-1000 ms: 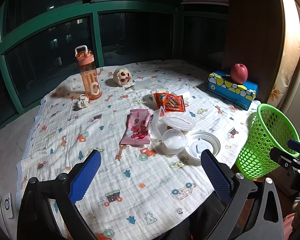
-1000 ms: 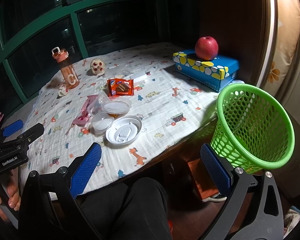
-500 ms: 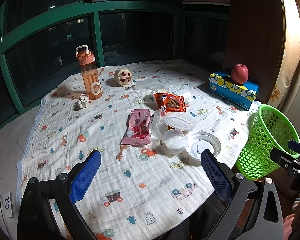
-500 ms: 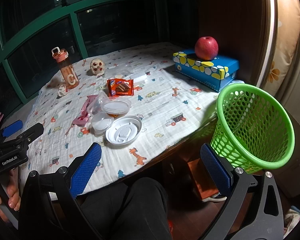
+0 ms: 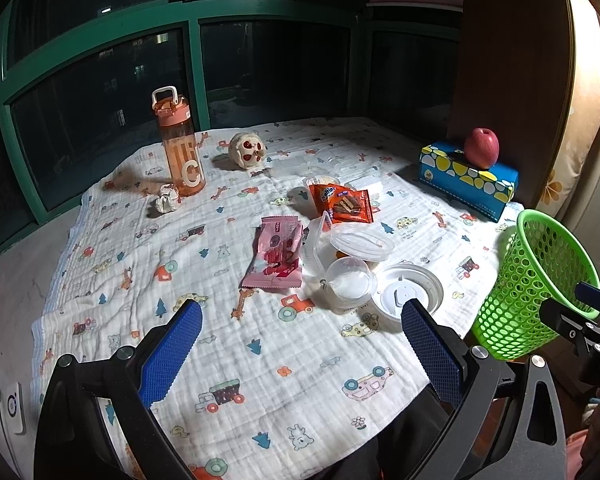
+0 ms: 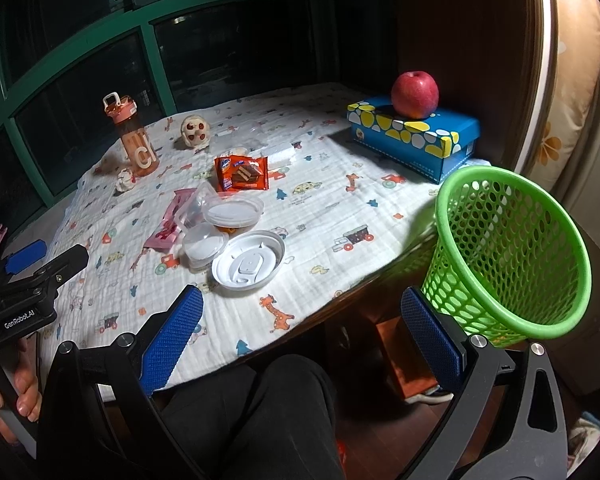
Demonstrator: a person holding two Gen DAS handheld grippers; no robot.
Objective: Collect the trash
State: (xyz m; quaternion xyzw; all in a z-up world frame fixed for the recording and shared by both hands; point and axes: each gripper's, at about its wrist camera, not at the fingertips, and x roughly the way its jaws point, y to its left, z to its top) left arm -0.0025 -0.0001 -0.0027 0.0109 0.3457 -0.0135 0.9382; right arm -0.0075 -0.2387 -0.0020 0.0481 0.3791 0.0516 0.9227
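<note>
With both my left gripper and right gripper jaws apart and empty, the near white lid may slide off the worktop edge, the stacked clear cups may topple, and the wrappers beyond may crumple free short of the green basket.

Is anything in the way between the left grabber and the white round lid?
Nothing visible. The left gripper is open and empty, and only bare printed cloth lies between it and the white lid ahead to its right.
</note>
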